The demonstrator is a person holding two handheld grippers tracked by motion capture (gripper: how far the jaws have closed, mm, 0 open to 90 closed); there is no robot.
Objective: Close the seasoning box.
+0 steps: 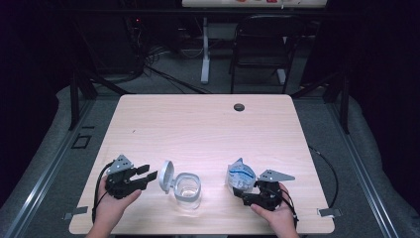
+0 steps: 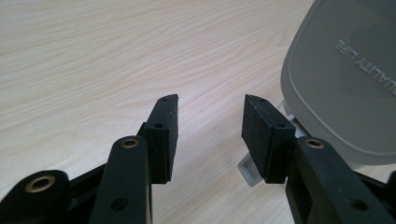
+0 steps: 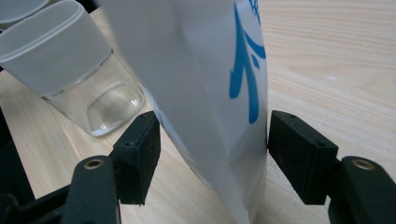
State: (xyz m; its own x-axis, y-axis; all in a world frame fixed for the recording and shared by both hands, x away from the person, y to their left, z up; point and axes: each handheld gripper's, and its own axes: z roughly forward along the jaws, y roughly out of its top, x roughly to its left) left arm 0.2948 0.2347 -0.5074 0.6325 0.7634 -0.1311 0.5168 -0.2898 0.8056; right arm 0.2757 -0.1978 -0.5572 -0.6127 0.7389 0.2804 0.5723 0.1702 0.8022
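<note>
A: On the desk (image 1: 208, 124) in the high view, left claw (image 1: 147, 173) lies low in the person's left hand (image 1: 113, 203), jaws apart, nothing between them. Grey lid (image 1: 166, 176) of the clear container (image 1: 188, 191) stands up just past its tips.

B: Right side?

A: Right claw (image 1: 246, 191) in the right hand (image 1: 275, 215), white pouch with blue print (image 1: 241, 176) at its tips. Container sits between the two claws.

B: Left gripper view?

A: Left claw (image 2: 210, 128) wide, bare desk (image 2: 116, 56) between the pads (image 2: 163, 135). Lid (image 2: 345, 79) just right of the right-hand jaw, small white tab (image 2: 250, 170) low beside it. Cannot tell if they touch.

B: Right gripper view?

A: Right claw (image 3: 212, 154) wide, pouch (image 3: 205, 93) standing between the pads (image 3: 299, 154). Small gap at the left-hand pad, pouch edge right at the other. No squeeze, so not held. Container (image 3: 79, 74) lies beyond the left-hand jaw, tilted in this view.
</note>
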